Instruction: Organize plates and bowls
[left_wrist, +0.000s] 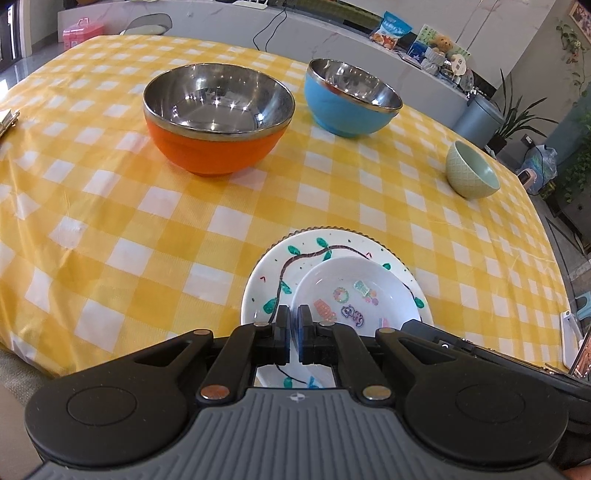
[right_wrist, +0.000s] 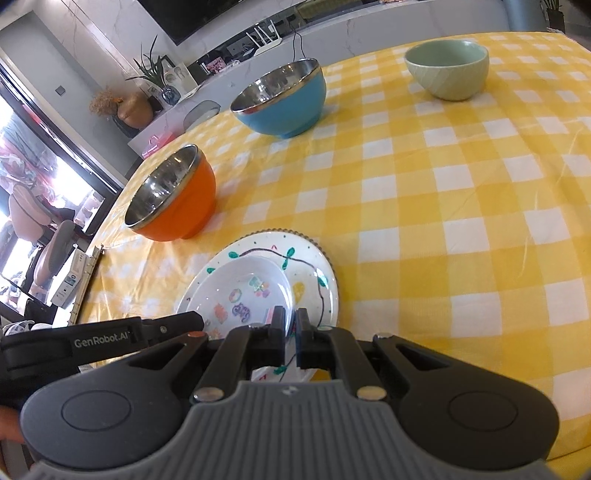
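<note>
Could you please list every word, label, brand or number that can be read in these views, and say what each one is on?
"GenRobot.AI": white lettering on the side of the left tongs, seen from the right wrist view.
White box beyond the table's left edge: has a small logo and print, too small to read.
Blue snack bag on the far counter: print too blurred to read.
Small plate: only cartoon pictures, no words.

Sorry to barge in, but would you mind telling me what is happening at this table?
A person is tidying dishes with a pair of tongs in each hand. The left tongs and right tongs are both shut on the rim of a small dish sitting on a painted plate. The orange bowl, blue bowl and green bowl stand apart, not yet stacked.
</note>
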